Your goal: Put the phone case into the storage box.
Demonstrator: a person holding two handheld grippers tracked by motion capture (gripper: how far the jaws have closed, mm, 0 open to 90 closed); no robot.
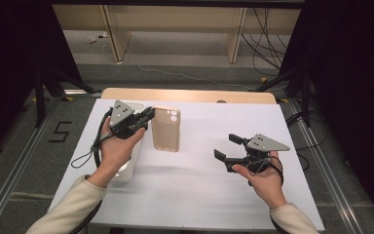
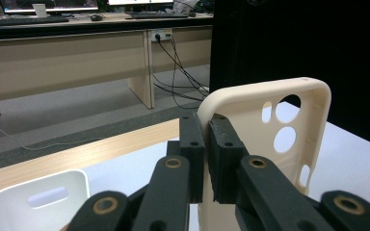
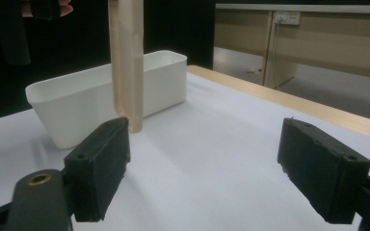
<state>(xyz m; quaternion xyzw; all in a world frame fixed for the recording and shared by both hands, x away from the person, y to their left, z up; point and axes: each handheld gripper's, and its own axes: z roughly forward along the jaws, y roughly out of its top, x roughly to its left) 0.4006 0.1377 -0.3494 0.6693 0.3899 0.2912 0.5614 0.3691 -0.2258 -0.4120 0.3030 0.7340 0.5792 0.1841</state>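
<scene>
Now: one phone case (image 1: 165, 129) lifted off the table, one white bin (image 3: 106, 94) beside it.
Left gripper (image 1: 148, 116) pinches the case's side edge, holding it above the white sheet (image 1: 195, 185); right gripper (image 1: 226, 146) hovers with jaws wide apart over bare sheet, well clear of the edges. Bin's contents can't be told.

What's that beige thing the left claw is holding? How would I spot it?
Look at the white table, towards its far left part, beside the white bin. There the left gripper pinches the edge of a beige phone case, held off the table. Round camera holes at one end set it apart from the plain white bin.
</scene>
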